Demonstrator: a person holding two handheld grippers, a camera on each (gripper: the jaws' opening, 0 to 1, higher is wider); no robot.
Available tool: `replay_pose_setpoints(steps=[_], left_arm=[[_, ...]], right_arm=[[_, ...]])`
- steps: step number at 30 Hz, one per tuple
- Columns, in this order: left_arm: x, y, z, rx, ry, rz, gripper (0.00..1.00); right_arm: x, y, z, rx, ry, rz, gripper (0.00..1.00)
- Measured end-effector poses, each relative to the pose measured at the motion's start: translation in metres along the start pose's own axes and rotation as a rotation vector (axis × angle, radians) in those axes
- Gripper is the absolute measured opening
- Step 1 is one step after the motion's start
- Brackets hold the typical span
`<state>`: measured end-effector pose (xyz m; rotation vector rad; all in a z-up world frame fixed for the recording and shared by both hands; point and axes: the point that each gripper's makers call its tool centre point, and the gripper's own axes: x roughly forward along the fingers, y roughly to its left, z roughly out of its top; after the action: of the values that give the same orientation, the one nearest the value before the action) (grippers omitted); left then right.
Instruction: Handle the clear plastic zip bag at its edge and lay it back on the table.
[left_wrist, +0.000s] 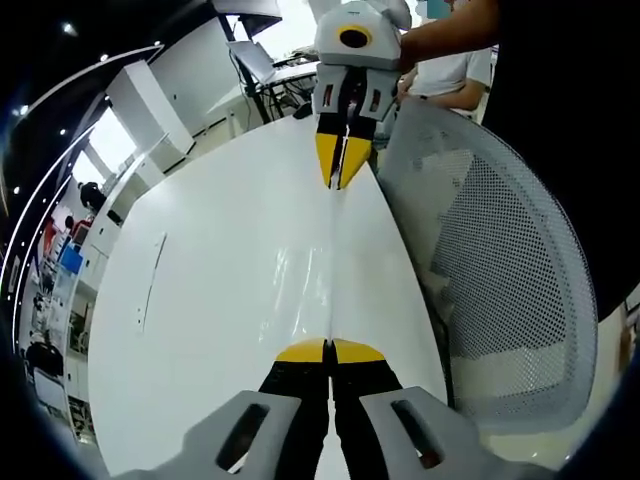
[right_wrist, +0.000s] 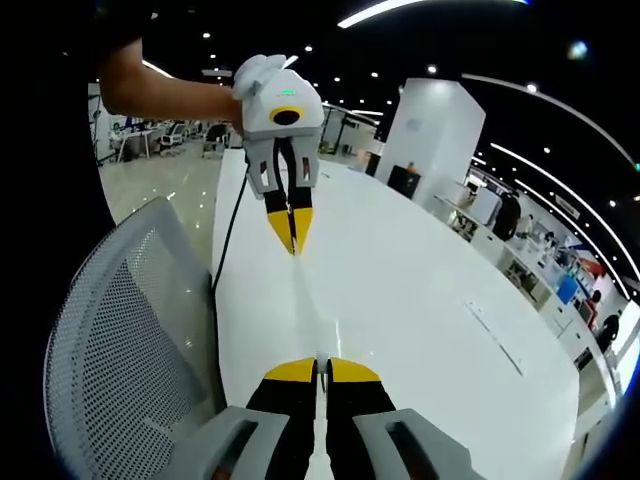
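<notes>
The clear plastic zip bag (left_wrist: 331, 262) is stretched edge-on between the two grippers above the white table (left_wrist: 220, 280), showing as a thin glinting line. My left gripper (left_wrist: 330, 346) is shut on its near edge, yellow tips pressed together. The right gripper (left_wrist: 340, 172) faces it from the far end and pinches the opposite edge. In the right gripper view the bag (right_wrist: 308, 305) runs from my right gripper (right_wrist: 320, 362), shut on it, up to the left gripper (right_wrist: 293, 240). How high the bag hangs over the table (right_wrist: 420, 300) I cannot tell.
A white mesh office chair (left_wrist: 500, 280) (right_wrist: 120, 340) stands against the table's long edge beside the bag. A person's arm (left_wrist: 440, 35) (right_wrist: 160, 95) holds the far gripper in each view. Desks and white cabinets stand beyond the table.
</notes>
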<state>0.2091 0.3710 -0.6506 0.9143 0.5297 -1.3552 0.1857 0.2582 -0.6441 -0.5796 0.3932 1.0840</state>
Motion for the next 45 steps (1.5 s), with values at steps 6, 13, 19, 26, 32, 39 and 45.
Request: replay_pose_setpoints(steps=[6,13,19,26,32,39,45], left_arm=[[0.000,0.000,0.000,0.005,0.002,-0.002,0.00],[0.001,-0.003,0.003,0.033,0.010,-0.011,0.00],[0.005,-0.009,0.007,0.080,0.021,-0.025,0.00],[0.012,-0.014,0.007,0.118,0.047,-0.029,0.00],[0.015,-0.018,0.015,0.130,0.028,-0.027,0.00],[0.015,-0.018,0.017,0.149,0.024,-0.018,0.00],[0.015,-0.021,0.020,0.152,0.021,-0.021,0.00]], right_arm=[[-0.002,0.001,-0.002,-0.001,0.006,0.002,0.00],[-0.003,0.004,-0.004,-0.002,0.025,0.023,0.00],[-0.008,0.005,-0.007,-0.008,0.064,0.049,0.00],[-0.017,0.002,0.001,0.066,0.060,0.066,0.07],[-0.012,0.001,0.004,0.049,0.088,0.070,0.08],[0.003,0.005,0.002,0.009,0.120,0.099,0.03],[0.011,0.009,-0.001,0.033,0.132,0.120,0.05]])
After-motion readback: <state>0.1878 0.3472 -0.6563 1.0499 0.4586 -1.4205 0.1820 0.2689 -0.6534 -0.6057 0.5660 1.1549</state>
